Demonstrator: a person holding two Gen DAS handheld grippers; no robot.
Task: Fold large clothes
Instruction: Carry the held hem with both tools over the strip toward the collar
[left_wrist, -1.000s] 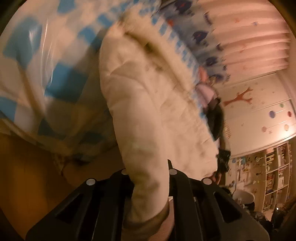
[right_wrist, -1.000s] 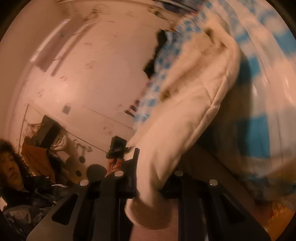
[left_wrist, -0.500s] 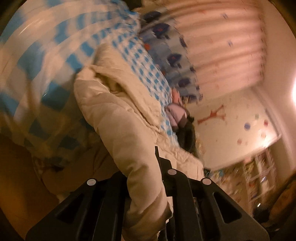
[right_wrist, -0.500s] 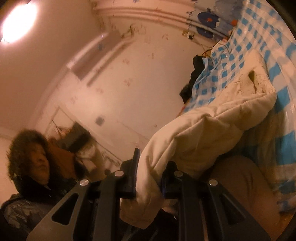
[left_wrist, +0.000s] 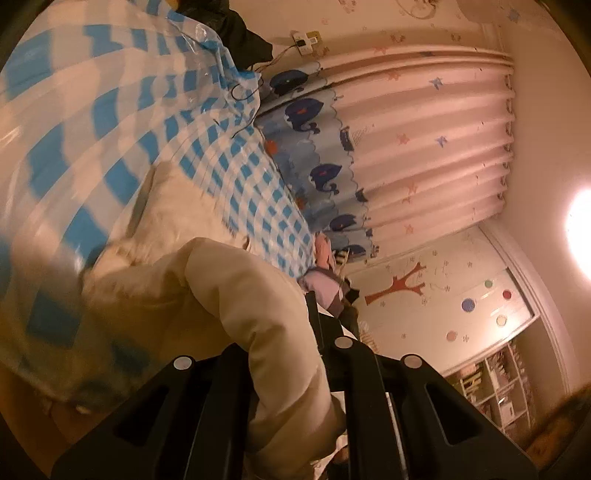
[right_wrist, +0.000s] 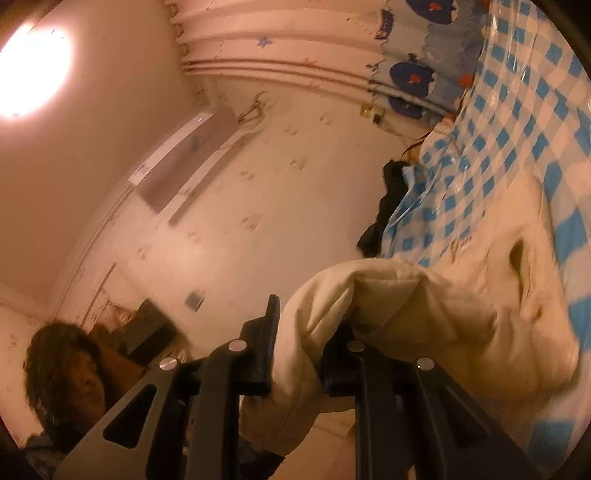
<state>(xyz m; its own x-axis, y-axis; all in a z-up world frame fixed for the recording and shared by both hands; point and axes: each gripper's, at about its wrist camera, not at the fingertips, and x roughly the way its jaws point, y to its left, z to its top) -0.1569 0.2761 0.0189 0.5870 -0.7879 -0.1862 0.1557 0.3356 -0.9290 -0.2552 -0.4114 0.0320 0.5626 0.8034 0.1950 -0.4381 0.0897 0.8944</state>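
A cream puffy jacket (left_wrist: 177, 295) lies partly on a surface covered with a blue and white checked plastic sheet (left_wrist: 110, 122). My left gripper (left_wrist: 284, 354) is shut on one padded end of the jacket, which bulges up between its black fingers. In the right wrist view my right gripper (right_wrist: 299, 350) is shut on another thick fold of the same jacket (right_wrist: 461, 302), lifted off the checked sheet (right_wrist: 517, 110). Both views are tilted, and the rest of the jacket trails from the grippers back onto the sheet.
A pink curtain (left_wrist: 424, 147) with a blue whale border hangs behind the sheet. Dark clothes (right_wrist: 384, 206) lie at its far edge. A person (right_wrist: 70, 373) is at the lower left of the right wrist view. Shelves (left_wrist: 495, 384) stand by the wall, and a lamp (right_wrist: 29, 70) glows above.
Both grippers have risen and tilted upward with the jacket ends held, lifting them off the checked sheet. More wall, curtain and ceiling now fills both views.
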